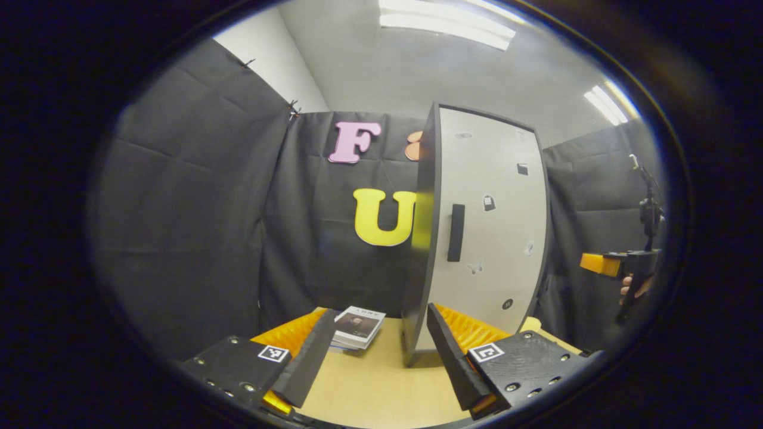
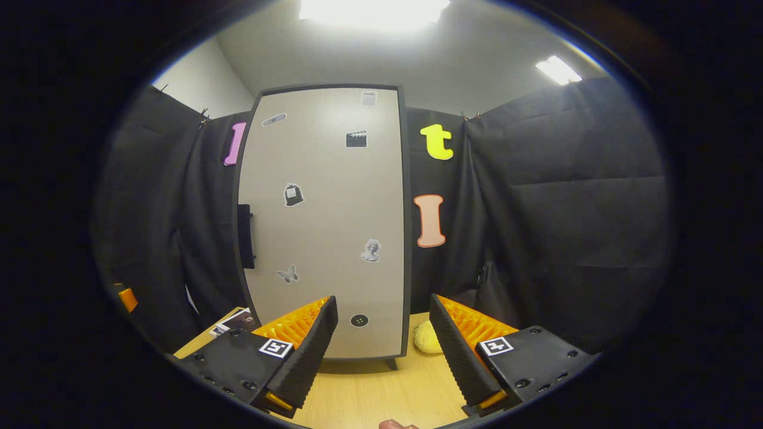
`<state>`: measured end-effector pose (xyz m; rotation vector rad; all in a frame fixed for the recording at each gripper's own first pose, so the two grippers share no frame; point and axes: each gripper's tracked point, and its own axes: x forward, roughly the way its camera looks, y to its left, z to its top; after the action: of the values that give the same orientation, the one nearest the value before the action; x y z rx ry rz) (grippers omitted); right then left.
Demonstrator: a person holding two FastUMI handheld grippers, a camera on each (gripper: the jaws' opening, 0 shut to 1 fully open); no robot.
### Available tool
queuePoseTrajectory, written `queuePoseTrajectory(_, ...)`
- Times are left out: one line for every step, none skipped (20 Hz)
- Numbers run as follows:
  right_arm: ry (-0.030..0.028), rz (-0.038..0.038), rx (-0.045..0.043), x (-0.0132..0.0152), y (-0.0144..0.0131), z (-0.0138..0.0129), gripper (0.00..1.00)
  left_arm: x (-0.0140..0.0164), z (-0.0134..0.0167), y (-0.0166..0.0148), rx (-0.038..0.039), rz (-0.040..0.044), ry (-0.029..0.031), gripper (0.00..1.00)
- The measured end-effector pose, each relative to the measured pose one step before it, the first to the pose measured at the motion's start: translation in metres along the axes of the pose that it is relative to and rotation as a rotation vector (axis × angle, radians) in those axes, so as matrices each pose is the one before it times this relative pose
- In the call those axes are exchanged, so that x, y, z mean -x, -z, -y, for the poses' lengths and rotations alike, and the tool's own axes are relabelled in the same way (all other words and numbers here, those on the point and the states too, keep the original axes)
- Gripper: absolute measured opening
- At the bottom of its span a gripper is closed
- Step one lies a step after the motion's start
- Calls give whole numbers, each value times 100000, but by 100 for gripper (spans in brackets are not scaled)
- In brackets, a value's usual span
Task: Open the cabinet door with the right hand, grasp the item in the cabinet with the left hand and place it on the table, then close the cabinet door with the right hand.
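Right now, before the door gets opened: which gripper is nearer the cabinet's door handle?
Hard to call; probably the right gripper. It faces the cabinet door, the handle at its left. The left gripper faces the cabinet's left edge.

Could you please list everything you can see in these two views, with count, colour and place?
cabinet: one, pale door in a dark frame, door shut, standing on the table.
door handle: one, black, upright on the door's edge.
stickers: several, mostly black or grey, scattered over the door.
table: one, light wood, under both grippers.
book: one, white with a dark cover picture, lying flat on the table left of the cabinet.
round lump: one, pale yellow, on the table right of the cabinet; kind unclear.
ceiling lights: several, white, overhead.
left gripper: one, open, holding nothing.
right gripper: one, open, holding nothing.
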<state>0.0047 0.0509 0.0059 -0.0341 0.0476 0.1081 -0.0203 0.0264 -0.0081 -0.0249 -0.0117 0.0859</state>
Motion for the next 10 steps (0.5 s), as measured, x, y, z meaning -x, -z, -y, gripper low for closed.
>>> queuePoseTrajectory(-687,252,321,-147,-185,-310,98,133,-423,202,374,-151,-835,93)
queuePoseTrajectory(-761,-757,358,-180,135,-326,98,-136,-335,27,62,-397,-472,96)
queuePoseTrajectory(-1503,-888,-11,-261,-33,-549,98,-33,-362,121,-51,-364,-507,93)
queuePoseTrajectory(-1515,-619,-459,-246,-91,-540,98,-139,-356,-190,-458,635,-523,93)
queuePoseTrajectory(-1361,76,-940,-322,-401,-599,98,-370,-384,-107,-629,303,-915,94)
queuePoseTrajectory(-2153,73,-906,-488,-324,-821,98,-139,-491,-115,-711,222,-1142,94)
queuePoseTrajectory(-2370,68,-635,-433,-330,-880,98,-83,-377,20,-277,233,-1116,94)
queuePoseTrajectory(-3378,1375,-875,-425,-510,-1050,98,-170,-363,3,355,5,-587,91)
queuePoseTrajectory(-3416,1404,-420,-566,-618,-1183,93,-77,-132,201,888,-216,-283,91)
queuePoseTrajectory(-2403,581,583,-501,-316,-817,98,132,-156,214,969,-514,-312,92)
